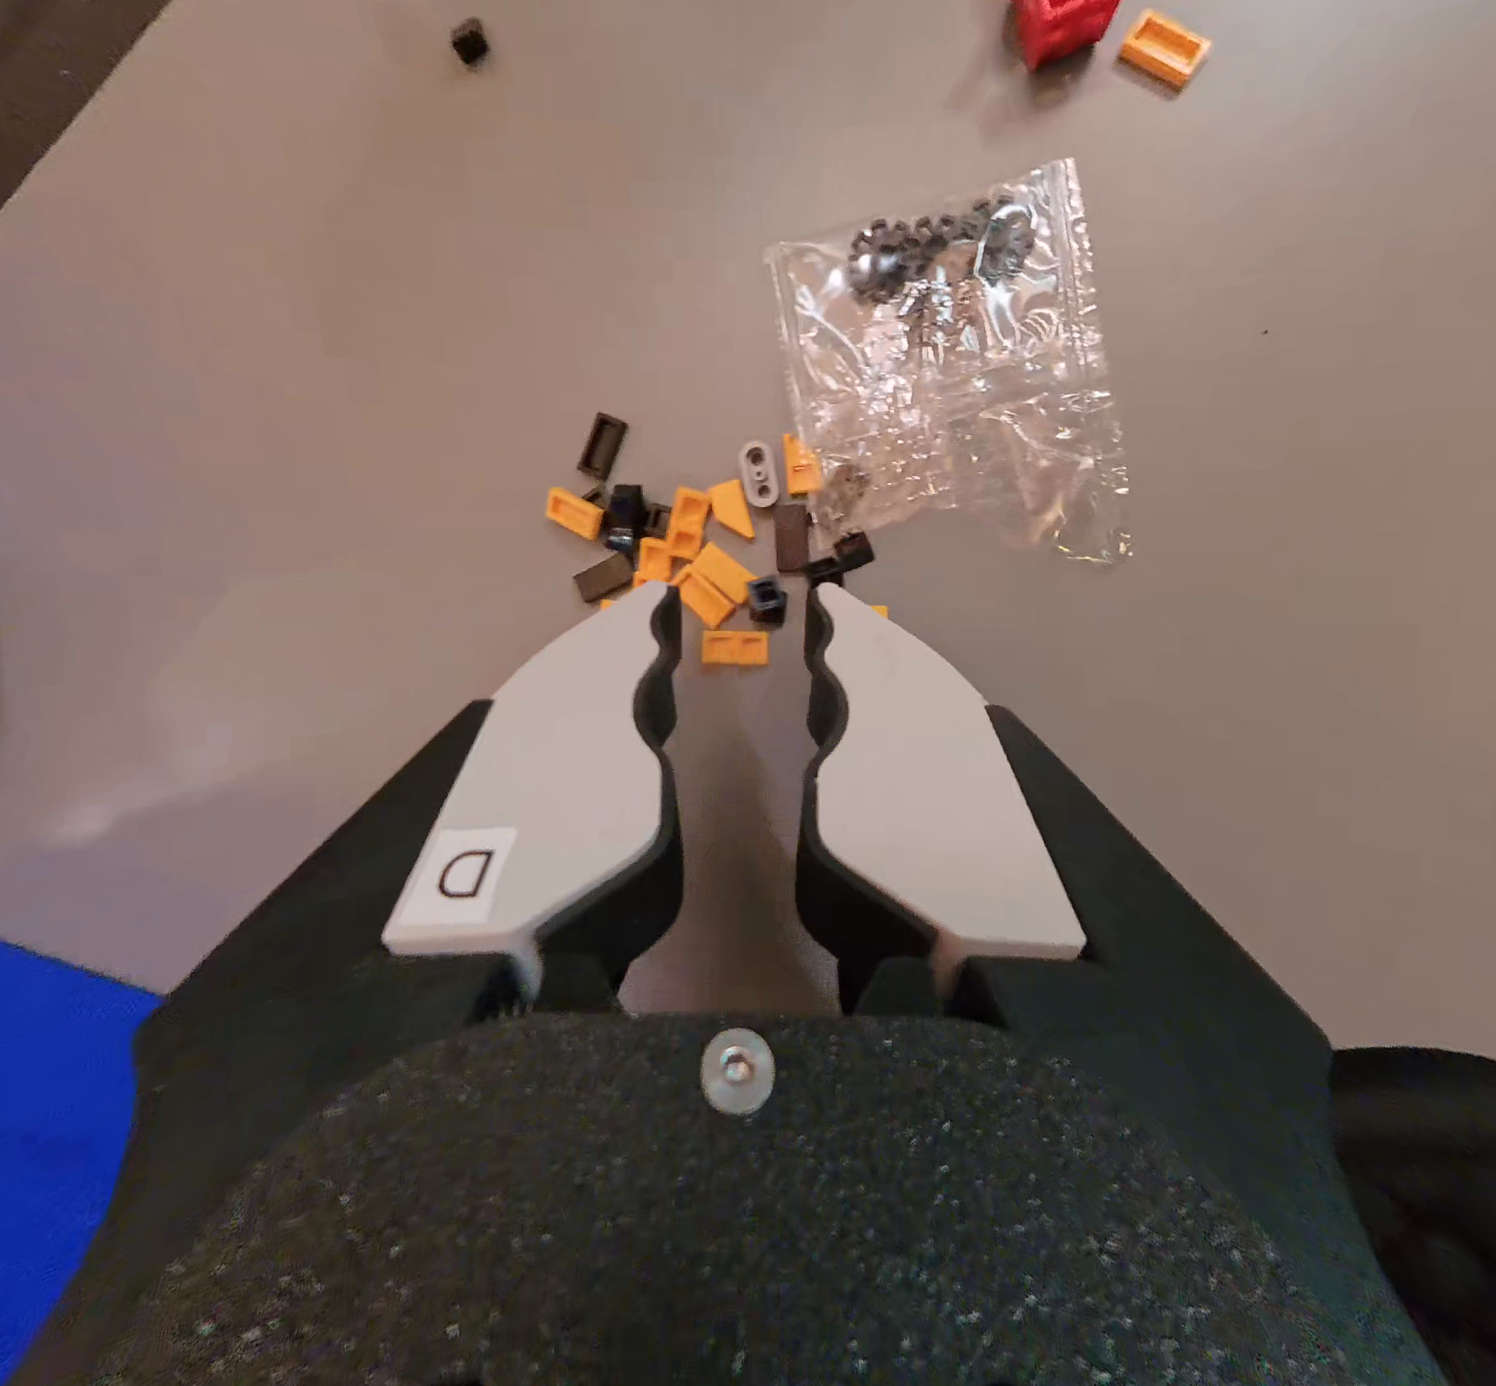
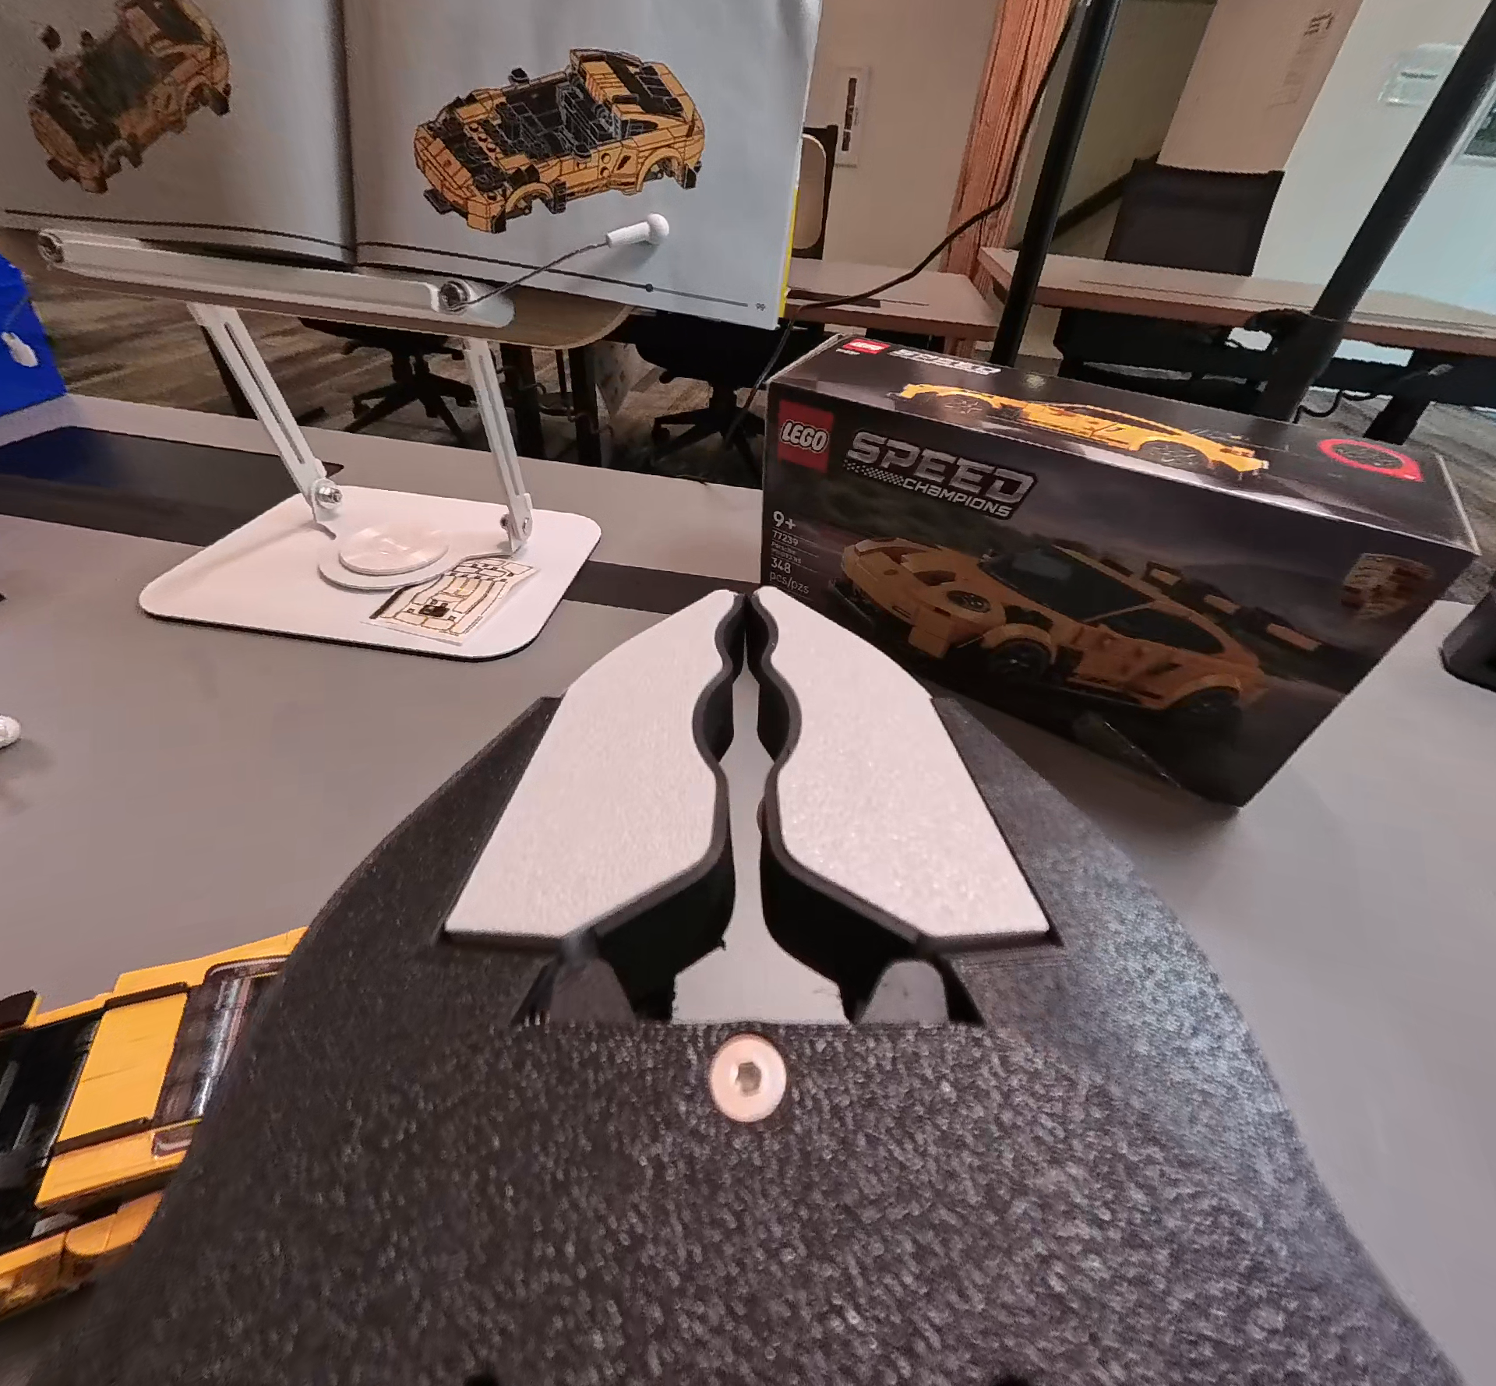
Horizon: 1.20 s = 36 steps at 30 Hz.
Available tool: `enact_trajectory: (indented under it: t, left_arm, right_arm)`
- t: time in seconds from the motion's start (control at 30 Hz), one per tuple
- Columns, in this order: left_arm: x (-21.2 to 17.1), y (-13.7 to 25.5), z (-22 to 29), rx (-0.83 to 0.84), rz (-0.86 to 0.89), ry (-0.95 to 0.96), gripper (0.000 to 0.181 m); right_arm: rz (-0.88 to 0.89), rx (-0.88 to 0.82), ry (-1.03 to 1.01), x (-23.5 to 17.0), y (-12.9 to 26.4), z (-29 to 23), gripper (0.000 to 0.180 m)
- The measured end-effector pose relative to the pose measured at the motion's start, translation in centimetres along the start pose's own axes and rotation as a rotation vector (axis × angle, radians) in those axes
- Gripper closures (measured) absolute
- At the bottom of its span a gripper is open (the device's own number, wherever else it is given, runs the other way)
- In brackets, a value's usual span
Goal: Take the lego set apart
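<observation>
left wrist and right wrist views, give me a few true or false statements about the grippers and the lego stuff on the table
1. The left gripper is open above a pile of small orange and black lego pieces. True.
2. The right gripper grips a yellow brick. False: it is shut on nothing.
3. The clear plastic bag is empty. False: it holds small dark parts.
4. The dark printed lego box stands on the grey table. True.
5. The open instruction booklet lies flat on the table. False: a white stand props it up.

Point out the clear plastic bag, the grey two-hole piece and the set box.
clear plastic bag [image 1: 955, 392], left wrist view, crinkled middle.
grey two-hole piece [image 1: 759, 469], left wrist view, between its holes.
set box [image 2: 1117, 586], right wrist view, front face.
</observation>
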<state>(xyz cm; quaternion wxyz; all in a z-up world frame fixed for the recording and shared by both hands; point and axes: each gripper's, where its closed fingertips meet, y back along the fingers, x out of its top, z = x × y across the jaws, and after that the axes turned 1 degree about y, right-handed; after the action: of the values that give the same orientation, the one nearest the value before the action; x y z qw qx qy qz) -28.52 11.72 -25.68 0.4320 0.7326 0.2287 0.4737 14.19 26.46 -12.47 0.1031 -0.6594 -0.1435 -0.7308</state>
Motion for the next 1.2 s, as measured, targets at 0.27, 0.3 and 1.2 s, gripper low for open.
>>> enact_trajectory:
  t: [0.27, 0.3, 1.2]
  left_arm:
    - [7.2, 1.7, 4.3, -0.140, 0.309, -0.044, 0.158]
    - [8.3, 1.6, 5.4, -0.181, 0.342, -0.050, 0.159]
    - [8.9, -0.9, 4.4, -0.108, 0.170, -0.006, 0.173]
  right_arm:
    - [0.005, 0.015, 0.016, 0.0, 0.0, -0.6, 0.180]
    - [0.006, 0.017, 0.018, 0.0, 0.0, -0.6, 0.180]
    - [0.039, 0.058, 0.022, 1.0, 0.7, -1.1, 0.180]
